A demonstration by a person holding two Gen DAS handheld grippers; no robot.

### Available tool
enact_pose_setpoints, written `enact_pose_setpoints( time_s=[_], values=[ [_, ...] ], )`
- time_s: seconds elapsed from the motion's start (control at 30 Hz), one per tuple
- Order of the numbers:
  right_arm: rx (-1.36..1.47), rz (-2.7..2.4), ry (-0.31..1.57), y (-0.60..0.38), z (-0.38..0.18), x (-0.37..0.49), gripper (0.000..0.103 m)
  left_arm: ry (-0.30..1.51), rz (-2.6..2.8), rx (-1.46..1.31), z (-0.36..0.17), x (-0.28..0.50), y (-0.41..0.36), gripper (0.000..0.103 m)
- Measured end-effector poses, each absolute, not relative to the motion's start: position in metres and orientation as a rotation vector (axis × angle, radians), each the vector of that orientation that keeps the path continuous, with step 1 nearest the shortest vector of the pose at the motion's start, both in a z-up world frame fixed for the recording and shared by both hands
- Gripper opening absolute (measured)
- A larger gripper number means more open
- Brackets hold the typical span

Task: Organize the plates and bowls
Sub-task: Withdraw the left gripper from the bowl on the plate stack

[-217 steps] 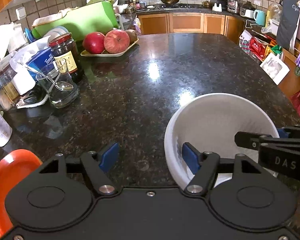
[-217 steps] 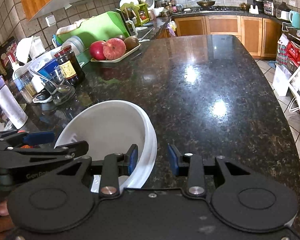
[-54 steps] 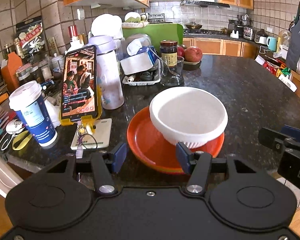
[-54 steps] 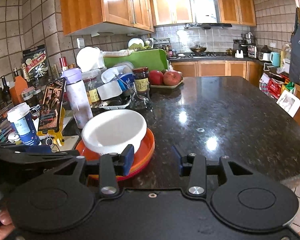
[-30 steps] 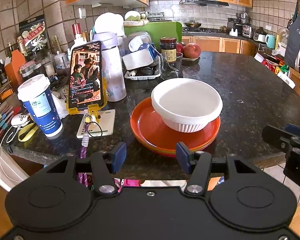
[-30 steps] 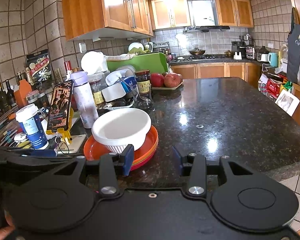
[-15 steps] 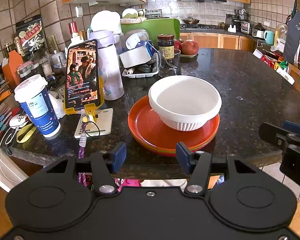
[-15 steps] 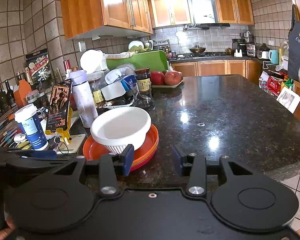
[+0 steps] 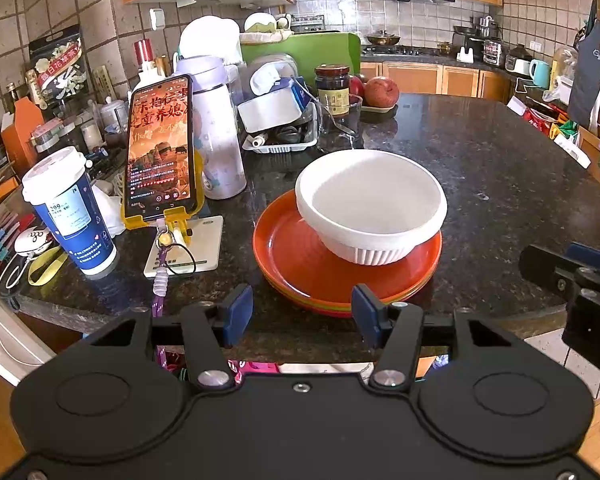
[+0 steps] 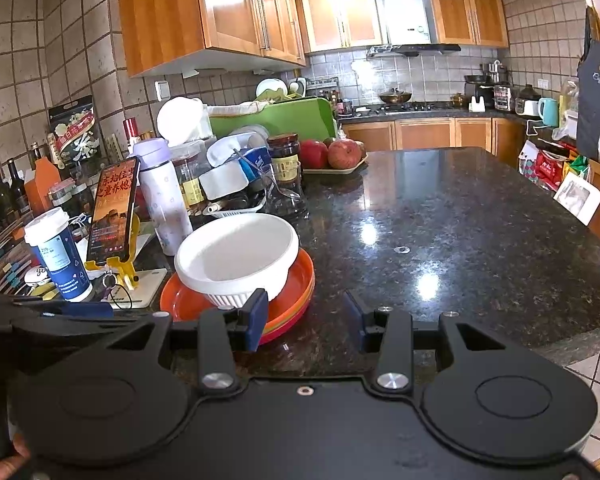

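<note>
Bowl (image 9: 370, 204) sits on the orange plates (image 9: 291, 256) at the near counter edge, slightly right of centre. Left gripper (image 9: 302, 314) and right gripper (image 10: 306, 316) hang released, grasping nothing. Judged stacked; back off level, no nudging the plates' overhang.

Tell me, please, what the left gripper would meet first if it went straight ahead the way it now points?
Probably the near rim of the orange plates beneath the white bowl; the left gripper is open, though depth is uncertain.

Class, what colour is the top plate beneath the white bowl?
Orange: the top plate under the white bowl, clearest in the left wrist view.
</note>
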State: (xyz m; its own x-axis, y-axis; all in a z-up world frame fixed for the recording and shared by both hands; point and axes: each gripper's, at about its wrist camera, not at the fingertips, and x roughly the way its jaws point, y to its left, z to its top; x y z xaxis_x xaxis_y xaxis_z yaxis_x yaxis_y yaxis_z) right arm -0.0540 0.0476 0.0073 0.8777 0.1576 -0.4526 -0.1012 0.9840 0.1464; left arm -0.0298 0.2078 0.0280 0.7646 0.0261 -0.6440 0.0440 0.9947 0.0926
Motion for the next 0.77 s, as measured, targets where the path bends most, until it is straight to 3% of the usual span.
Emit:
enact_pose_setpoints(
  time_s=[0.77],
  values=[
    [0.118, 0.157, 0.510, 0.046, 0.003, -0.029, 0.044, 0.724, 0.006, 0.099, 0.024, -0.011, 0.210, 0.060]
  ],
)
